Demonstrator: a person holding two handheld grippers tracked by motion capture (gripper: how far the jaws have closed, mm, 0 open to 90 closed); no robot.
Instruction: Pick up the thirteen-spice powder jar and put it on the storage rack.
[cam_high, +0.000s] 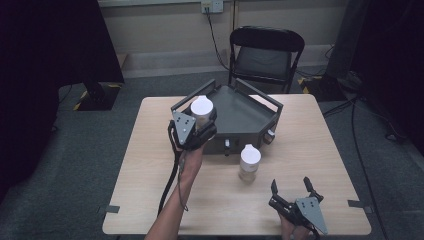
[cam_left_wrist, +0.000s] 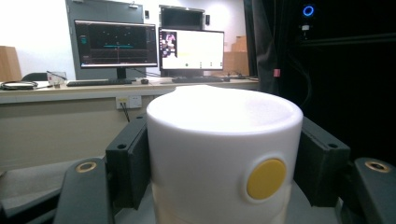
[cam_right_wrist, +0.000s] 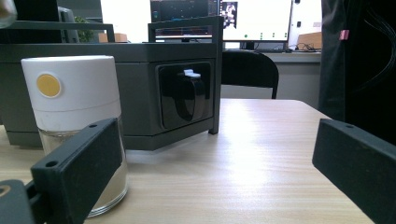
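My left gripper (cam_high: 200, 122) is shut on a white-capped jar (cam_high: 202, 111), lifted off the table beside the left front corner of the dark grey tray (cam_high: 245, 117). Up close, in the left gripper view, the jar's white cap (cam_left_wrist: 224, 140) carries a yellow dot, and both pads (cam_left_wrist: 128, 158) press its sides. A second jar (cam_high: 249, 162) with a white cap and clear glass body stands on the table in front of the tray; in the right gripper view this second jar (cam_right_wrist: 77, 121) sits just left of centre. My right gripper (cam_high: 292, 187) rests open near the table's front edge, apart from that jar.
The wooden table (cam_high: 150, 165) holds the tray toward its far side. A black folding chair (cam_high: 265, 55) stands behind the table. On the tray's front face is a black panel with a latch (cam_right_wrist: 184, 95). Monitors and a desk (cam_left_wrist: 149, 46) line the back wall.
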